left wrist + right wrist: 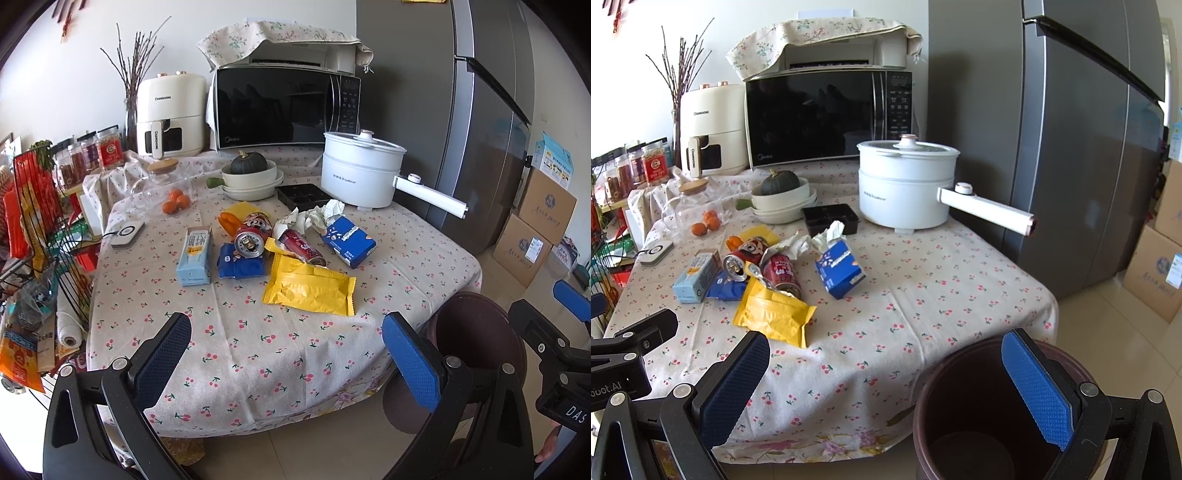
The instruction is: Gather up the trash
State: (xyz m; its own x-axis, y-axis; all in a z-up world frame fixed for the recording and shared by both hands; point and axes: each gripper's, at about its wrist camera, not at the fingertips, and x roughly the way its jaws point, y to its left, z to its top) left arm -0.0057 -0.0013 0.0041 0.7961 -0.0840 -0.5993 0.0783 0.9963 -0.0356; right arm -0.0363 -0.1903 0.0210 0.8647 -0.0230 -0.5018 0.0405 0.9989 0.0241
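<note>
While both grippers hover at the near edge of the tabletop (258,332), each holds its blue-padded fingers spread wide with nothing between them. The left gripper (286,354) sits over the cherry-print cloth, and the right gripper (886,384) hangs beside it, one of its fingers (1034,391) over the rim of a dark brown trash bin (960,424). The bin stands on the floor just off the near right corner of the tabletop, and its inside looks bare.

Farther in, the trash lies in a loose cluster left of the middle of the cloth. Nearest is a torn yellow wrapper (308,286). Behind it lie a blue wrapper (240,266), a pale blue milk carton (195,256) to its left, and two red cans on their sides: one (251,238) with its open top facing the camera, the other (303,249) partly under the yellow wrapper. A blue box (349,240) rests to the right, with crumpled white tissue (317,216) just behind it.

Beyond the cluster are a black plastic tray (301,195), small oranges (177,203), stacked white bowls holding a dark green squash (249,162), and a white electric pot (360,170). At the back stand a microwave (284,107) and a cream air fryer (170,114).
</note>
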